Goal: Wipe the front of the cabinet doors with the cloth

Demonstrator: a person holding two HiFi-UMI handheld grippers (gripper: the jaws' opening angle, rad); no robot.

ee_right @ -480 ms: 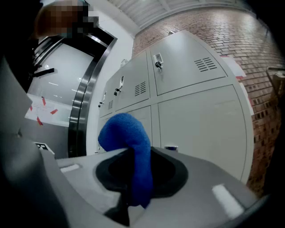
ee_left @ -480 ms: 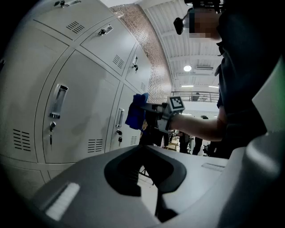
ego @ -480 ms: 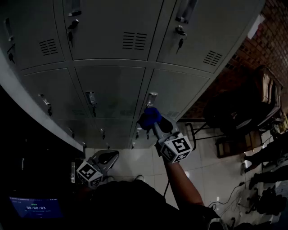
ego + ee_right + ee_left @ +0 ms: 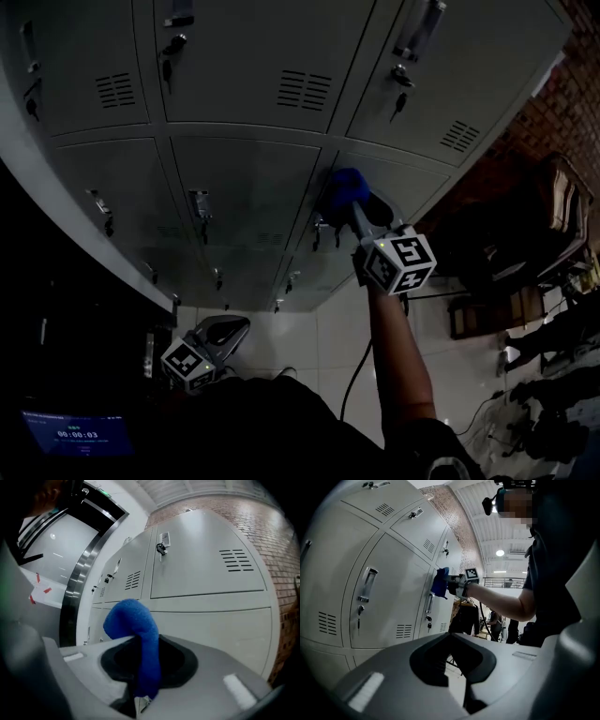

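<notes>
Grey metal cabinet doors (image 4: 253, 187) fill the top of the head view, each with a recessed handle, a keyed lock and vent slots. My right gripper (image 4: 354, 202) is shut on a blue cloth (image 4: 345, 190) and presses it against the upper left of the right-hand middle door, above that door's handle (image 4: 322, 230). In the right gripper view the blue cloth (image 4: 138, 639) hangs folded out of the right gripper (image 4: 140, 695), with doors (image 4: 206, 564) beyond. My left gripper (image 4: 223, 330) is held low, away from the doors, shut and empty. From the left gripper view the cloth (image 4: 440, 582) touches a door.
A brick wall (image 4: 572, 103) meets the cabinets on the right. Dark chairs and bags (image 4: 525, 234) stand on the tiled floor (image 4: 281, 337) to the right. A black cable (image 4: 352, 375) hangs under the right arm. A small lit screen (image 4: 75, 433) glows at lower left.
My right gripper has carried the cloth up and to the right along the door. The left gripper has stayed in place.
</notes>
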